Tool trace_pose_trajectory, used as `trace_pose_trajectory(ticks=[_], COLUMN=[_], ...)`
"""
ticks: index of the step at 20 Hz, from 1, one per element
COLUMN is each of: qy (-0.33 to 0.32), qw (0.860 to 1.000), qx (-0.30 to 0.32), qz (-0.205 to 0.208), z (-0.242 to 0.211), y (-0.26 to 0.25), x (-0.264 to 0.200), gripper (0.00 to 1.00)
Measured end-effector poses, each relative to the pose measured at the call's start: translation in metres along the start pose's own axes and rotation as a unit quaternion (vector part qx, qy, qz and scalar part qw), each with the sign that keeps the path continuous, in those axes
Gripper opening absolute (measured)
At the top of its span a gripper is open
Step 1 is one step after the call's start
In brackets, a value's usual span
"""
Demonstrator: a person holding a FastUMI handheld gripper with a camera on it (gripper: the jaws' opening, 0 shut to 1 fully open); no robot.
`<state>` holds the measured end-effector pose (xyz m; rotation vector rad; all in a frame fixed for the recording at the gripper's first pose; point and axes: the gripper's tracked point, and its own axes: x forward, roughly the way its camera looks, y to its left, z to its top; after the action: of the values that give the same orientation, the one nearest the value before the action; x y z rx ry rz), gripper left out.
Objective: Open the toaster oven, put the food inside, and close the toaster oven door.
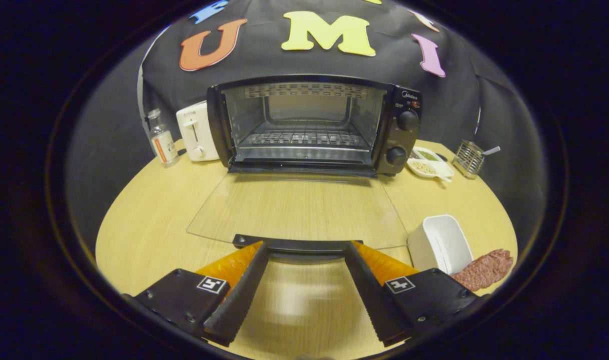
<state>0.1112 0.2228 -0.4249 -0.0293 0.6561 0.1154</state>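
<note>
While the toaster oven (314,125) gapes, its flat glass door (299,210) lies on the wooden bench (149,220); spread fingers (304,250) flank the handle (296,245), gripping nothing.

Looks like a mock kitchen setup in a recording booth imo: wooden table (149,225) w/ toaster oven (314,125), white toaster (196,131), bottle (162,137), snack dish (431,162), utensil holder (468,158), black cloth backdrop (464,100) behind.
</note>
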Motion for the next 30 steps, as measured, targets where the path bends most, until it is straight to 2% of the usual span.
trace_pose_trajectory(ticks=[2, 7, 12, 17, 20, 22, 26, 28, 30], qy=[0.001, -0.005, -0.025, -0.002, 0.042, 0.075, 0.12, 0.136, 0.148], qw=[1.0, 0.999, 0.999, 1.0, 0.998, 0.992, 0.974, 0.962, 0.953], qx=[-0.005, -0.015, -0.036, -0.025, -0.003, 0.012, 0.074, 0.111, 0.139], qz=[0.019, 0.031, 0.017, 0.001, 0.042, 0.097, 0.177, 0.21, 0.226], z=[0.002, 0.02, 0.046, 0.033, 0.004, -0.019, -0.037, -0.037, -0.037], y=[-0.003, -0.051, -0.136, -0.225, -0.24, -0.233, -0.22, -0.214, -0.212], x=[-0.004, -0.028, -0.055, -0.066, -0.069, -0.069, -0.074, -0.076, -0.076], gripper=[1.0, 1.0, 1.0, 1.0, 0.98, 0.95, 0.8, 0.65, 0.49])
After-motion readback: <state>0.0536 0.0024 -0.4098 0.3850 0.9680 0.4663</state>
